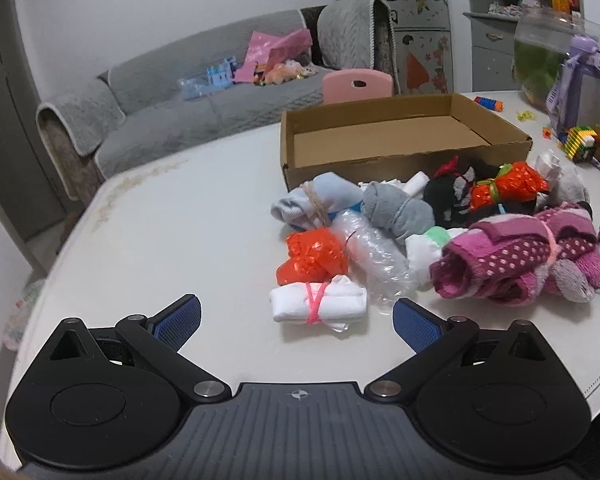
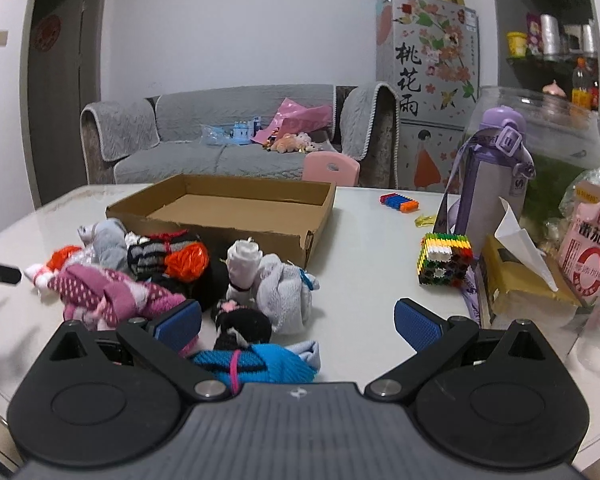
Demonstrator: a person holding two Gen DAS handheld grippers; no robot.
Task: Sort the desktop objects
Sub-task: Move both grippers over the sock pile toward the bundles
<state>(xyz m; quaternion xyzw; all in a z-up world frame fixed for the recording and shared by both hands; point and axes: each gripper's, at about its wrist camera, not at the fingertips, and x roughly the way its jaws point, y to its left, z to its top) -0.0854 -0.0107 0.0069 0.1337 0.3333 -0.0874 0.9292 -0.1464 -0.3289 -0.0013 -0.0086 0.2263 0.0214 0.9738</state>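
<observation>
A heap of tied sock rolls and small bundles lies on the white table [image 1: 160, 240] in front of an empty cardboard box [image 1: 396, 136]. In the left wrist view my left gripper [image 1: 296, 318] stands open; the white roll tied with pink cord [image 1: 320, 308] lies just ahead of the gap between its pads. An orange bundle [image 1: 314, 256], a bubble-wrap roll [image 1: 372, 252] and a magenta dotted sock roll [image 1: 512, 264] lie beyond. My right gripper [image 2: 298, 326] is open low over the table; the blue sock roll [image 2: 260, 364] and a black sock roll [image 2: 242, 324] lie between its fingers, untouched. The box [image 2: 236, 212] is behind.
On the right side stand a purple bottle [image 2: 490, 176], a glass jar [image 2: 556, 140], a tissue box [image 2: 516, 276], a striped block cube [image 2: 444, 258] and a pink packet [image 2: 592, 248]. A pink chair back [image 2: 330, 170] and grey sofa [image 2: 220, 148] are beyond the table's far edge.
</observation>
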